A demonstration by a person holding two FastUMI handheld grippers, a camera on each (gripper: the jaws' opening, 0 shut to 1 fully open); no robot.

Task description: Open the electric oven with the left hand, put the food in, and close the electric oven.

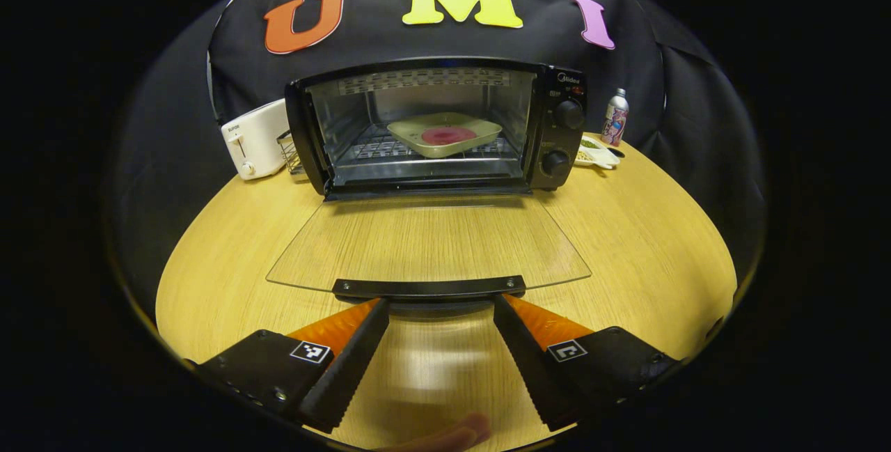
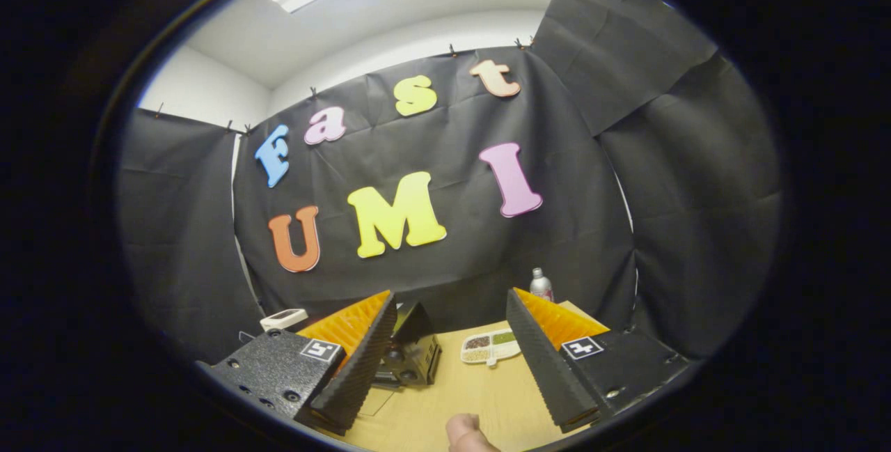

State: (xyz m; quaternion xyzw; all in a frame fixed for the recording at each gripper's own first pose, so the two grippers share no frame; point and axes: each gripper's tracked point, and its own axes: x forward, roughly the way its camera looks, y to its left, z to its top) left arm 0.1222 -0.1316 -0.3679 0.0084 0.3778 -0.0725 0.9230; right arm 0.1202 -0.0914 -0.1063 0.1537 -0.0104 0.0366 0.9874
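The electric oven (image 1: pixel 435 125) stands at the far side of the table (image 1: pixel 647 243), its glass door (image 1: pixel 428 243) folded down flat toward the left gripper (image 1: pixel 440 309). That gripper's jaws gape wide, empty, just short of the door handle (image 1: pixel 428 287). The food (image 1: pixel 447 135) sits on its tray (image 1: pixel 418 133) on the rack inside. The right gripper (image 2: pixel 451 306), raised, also hangs wide apart and empty.

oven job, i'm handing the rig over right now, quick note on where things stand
Left gripper: open, fingers either side of the door handle, not clamped on it.
Right gripper: open, empty, raised and aimed at the booth wall.
Oven: on the table, glass door folded fully down.
Food: red piece on the plate, already on the rack inside.
Done: door opened, food in.
Left: lift the door by its handle with the left gripper and shut it.
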